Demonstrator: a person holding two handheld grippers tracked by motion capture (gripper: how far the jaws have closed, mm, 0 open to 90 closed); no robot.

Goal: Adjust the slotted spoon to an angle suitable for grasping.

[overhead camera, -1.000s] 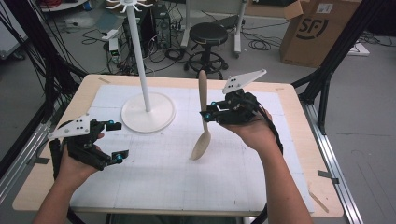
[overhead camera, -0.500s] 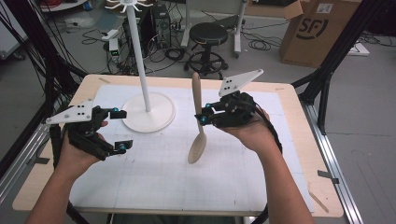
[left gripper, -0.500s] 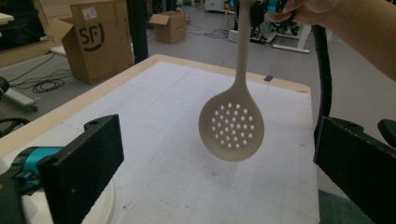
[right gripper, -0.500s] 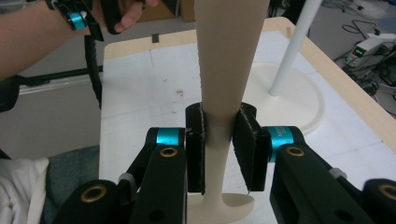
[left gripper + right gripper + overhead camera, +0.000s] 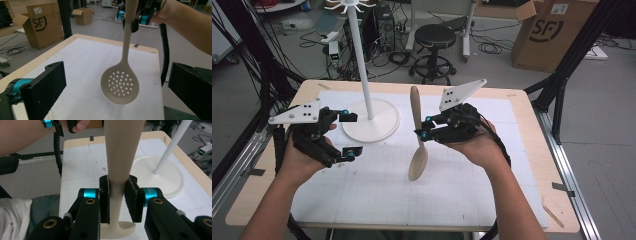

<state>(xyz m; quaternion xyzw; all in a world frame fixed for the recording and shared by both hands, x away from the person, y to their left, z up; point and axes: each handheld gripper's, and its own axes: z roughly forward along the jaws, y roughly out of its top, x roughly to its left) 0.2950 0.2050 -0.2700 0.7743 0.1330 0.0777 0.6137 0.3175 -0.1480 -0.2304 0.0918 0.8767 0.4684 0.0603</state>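
Spoon (image 5: 418, 142) hangs upright, bowl down, above table (image 5: 522, 150), handle clamped in right gripper (image 5: 424, 128); left gripper (image 5: 349, 135) wide open, empty, level with bowl, facing it

slotted spoon (image 5: 417, 135) | beige, perforated bowl | near upright, bowl down | held above the white mat (image 5: 462, 190)

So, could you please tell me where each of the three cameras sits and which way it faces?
High view: above the person's side, looking forward and down at the white-matted table; forearms and both grippers show.
Left gripper view: rides the open left gripper, facing the beige perforated spoon.
Right gripper view: rides the right gripper, clamping that spoon's handle.
All share the spoon.
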